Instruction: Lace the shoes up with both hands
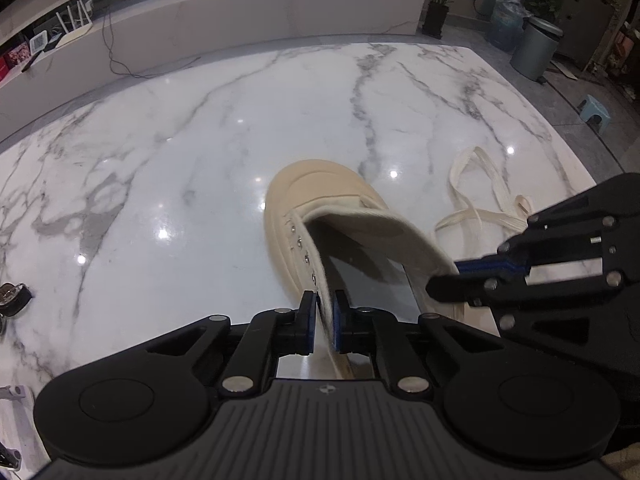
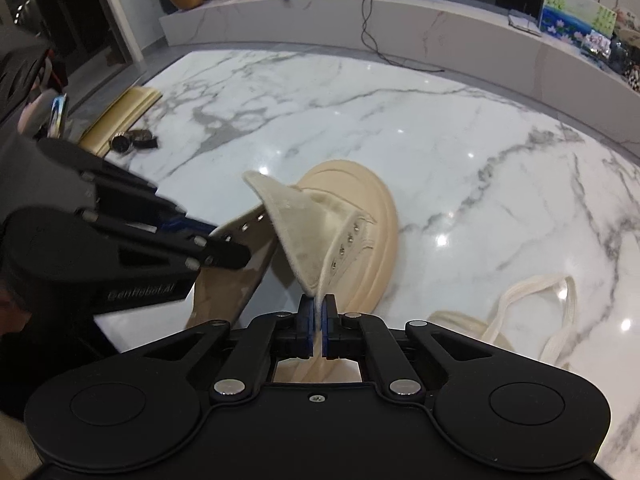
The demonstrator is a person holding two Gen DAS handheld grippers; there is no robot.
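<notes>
Each hand-held gripper, left [image 1: 324, 300] and right [image 2: 319, 304], is clenched on one eyelet flap of the shoe [image 1: 316, 196]

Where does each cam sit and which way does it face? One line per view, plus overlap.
Left wrist: on the left gripper, angled down along its fingers at the shoe; its jaws pinch the left eyelet flap; the right gripper enters from the right.
Right wrist: on the right gripper, angled down; its jaws pinch the right eyelet flap; the left gripper enters from the left.
Shared: shoe, loose lace, marble table, each other's gripper.
</notes>
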